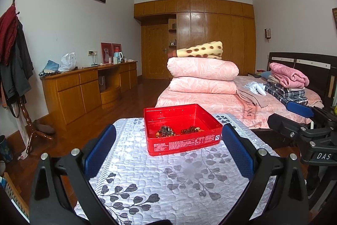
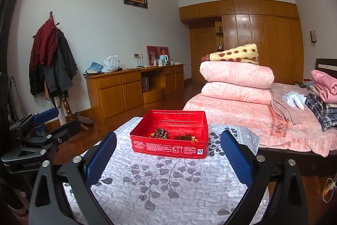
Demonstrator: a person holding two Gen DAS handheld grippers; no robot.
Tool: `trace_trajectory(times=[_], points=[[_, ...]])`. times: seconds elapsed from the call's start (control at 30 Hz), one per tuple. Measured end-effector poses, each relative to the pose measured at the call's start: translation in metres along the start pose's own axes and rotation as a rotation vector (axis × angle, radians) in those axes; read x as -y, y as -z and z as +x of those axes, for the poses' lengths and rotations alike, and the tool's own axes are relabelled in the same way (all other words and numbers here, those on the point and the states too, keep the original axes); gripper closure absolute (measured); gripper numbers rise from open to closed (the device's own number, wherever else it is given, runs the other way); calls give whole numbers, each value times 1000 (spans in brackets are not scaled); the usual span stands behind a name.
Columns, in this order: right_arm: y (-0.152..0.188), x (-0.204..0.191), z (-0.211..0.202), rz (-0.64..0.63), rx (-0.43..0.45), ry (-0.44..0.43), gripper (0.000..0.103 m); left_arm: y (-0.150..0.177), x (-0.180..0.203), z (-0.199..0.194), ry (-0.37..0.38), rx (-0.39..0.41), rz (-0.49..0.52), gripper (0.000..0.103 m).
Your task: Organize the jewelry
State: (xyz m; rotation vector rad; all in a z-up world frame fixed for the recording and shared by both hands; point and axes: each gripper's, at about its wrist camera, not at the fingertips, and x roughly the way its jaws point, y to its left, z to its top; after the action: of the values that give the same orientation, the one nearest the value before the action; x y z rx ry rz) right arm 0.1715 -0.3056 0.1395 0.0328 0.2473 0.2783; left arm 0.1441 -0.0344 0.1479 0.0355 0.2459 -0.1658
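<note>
A red tin box (image 1: 183,142) (image 2: 169,146) stands open-topped on a small table covered with a grey leaf-patterned cloth (image 1: 168,182) (image 2: 168,182). Inside it lie a dark bead cluster (image 1: 165,131) (image 2: 160,133) and a reddish-brown bead bracelet (image 1: 190,130) (image 2: 186,137). My left gripper (image 1: 168,140) is open, its blue pads either side of the box but short of it, with nothing held. My right gripper (image 2: 168,144) is open too, back from the box. Each gripper shows at the edge of the other's view: the right one (image 1: 294,117), the left one (image 2: 48,119).
A bed (image 1: 252,102) with stacked pink quilts and folded clothes lies behind and to the right of the table. A wooden sideboard (image 1: 84,88) runs along the left wall, with a coat stand (image 1: 19,77) nearer. Wooden floor surrounds the table.
</note>
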Motion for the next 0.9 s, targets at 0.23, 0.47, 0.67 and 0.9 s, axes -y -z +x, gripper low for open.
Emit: trace_trajectory(times=[0.23,0.47,0.67,0.9], points=[[-1,-1,-2,-3,9,-1,6,-3,3,-2,2,10,4,6],[-1,-1,-2,-7,9,-1,6,-2,5,-2,3,9,6,6],[-2,0,-2,-9,11,-2,6,-2,5,-2,3,9,7,6],[-2,0,-1,-10,10,-2,6,-1,5,-3,4,10,7,6]])
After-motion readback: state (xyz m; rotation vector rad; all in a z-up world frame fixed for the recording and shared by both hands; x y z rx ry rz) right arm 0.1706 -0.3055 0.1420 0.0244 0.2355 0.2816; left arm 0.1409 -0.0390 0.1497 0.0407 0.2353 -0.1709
